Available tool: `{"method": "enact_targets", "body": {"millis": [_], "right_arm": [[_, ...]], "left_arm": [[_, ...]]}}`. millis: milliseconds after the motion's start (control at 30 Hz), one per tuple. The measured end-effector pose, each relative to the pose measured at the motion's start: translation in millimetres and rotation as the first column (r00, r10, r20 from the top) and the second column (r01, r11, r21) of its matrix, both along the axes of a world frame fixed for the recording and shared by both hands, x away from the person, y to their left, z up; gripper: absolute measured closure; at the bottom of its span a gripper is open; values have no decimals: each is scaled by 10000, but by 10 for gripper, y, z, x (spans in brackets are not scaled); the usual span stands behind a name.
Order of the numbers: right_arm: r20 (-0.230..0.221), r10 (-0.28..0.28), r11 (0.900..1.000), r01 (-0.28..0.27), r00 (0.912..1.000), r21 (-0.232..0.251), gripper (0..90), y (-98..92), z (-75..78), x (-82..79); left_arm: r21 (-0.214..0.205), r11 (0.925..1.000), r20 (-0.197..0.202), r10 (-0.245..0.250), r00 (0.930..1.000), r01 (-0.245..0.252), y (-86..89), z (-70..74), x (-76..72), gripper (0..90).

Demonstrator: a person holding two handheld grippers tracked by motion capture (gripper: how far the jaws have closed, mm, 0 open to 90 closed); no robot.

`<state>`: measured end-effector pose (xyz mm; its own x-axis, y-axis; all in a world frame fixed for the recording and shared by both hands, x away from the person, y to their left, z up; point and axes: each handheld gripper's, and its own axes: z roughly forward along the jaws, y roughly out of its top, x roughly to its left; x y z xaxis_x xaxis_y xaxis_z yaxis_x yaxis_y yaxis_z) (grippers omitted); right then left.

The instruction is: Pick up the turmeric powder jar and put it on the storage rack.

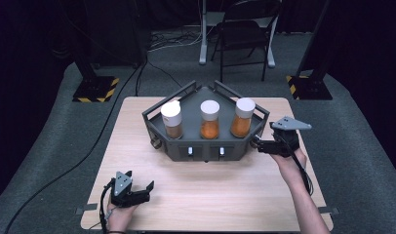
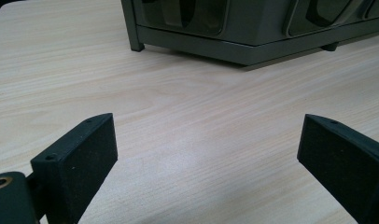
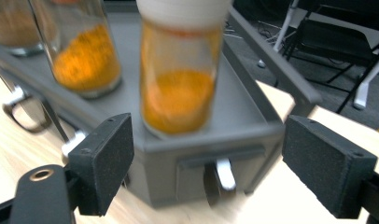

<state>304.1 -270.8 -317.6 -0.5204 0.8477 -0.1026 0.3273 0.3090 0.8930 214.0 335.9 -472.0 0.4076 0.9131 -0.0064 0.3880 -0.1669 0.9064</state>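
Observation:
A grey angled rack [image 1: 206, 148] stands at the middle back of the wooden table [image 1: 210, 195]. It holds three white-lidded glass jars: a left one [image 1: 172, 120] with brownish powder, a middle one [image 1: 209, 119] and a right one [image 1: 243, 118] with orange powder. My right gripper [image 1: 258, 144] is at the rack's right front corner, open. In the right gripper view its jaws [image 3: 208, 135] flank the right jar [image 3: 180, 79] and the rack wall [image 3: 253, 135] without touching them. My left gripper [image 1: 139, 181] rests at the near left, open over bare wood [image 2: 206, 135].
The rack front has small drawers with white pulls [image 1: 190, 151] [image 3: 223, 173] and a metal ring [image 1: 156, 143] at its left corner. Beyond the table are a folding chair [image 1: 245, 34], two stands on striped bases [image 1: 96, 90] [image 1: 308, 87] and a floor cable [image 1: 89, 151].

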Motion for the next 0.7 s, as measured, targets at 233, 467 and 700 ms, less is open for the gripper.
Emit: {"method": "enact_targets", "body": {"millis": [233,467,700], "right_arm": [[-24,-204,9997,204,9998,156,137,-208,-268,-181],[-197,-447,9990,446,9988,-96,125,-304,-568,-372],[-420,-714,9973,720,9966,142,117,-419,-824,-499]], "left_arm": [[-47,10000,3,-3,10000,3,6,-4,-5,48],[-38,10000,29,-8,10000,8,6,-6,-16,49],[-73,10000,2,-11,10000,11,12,-4,-12,49]]}}
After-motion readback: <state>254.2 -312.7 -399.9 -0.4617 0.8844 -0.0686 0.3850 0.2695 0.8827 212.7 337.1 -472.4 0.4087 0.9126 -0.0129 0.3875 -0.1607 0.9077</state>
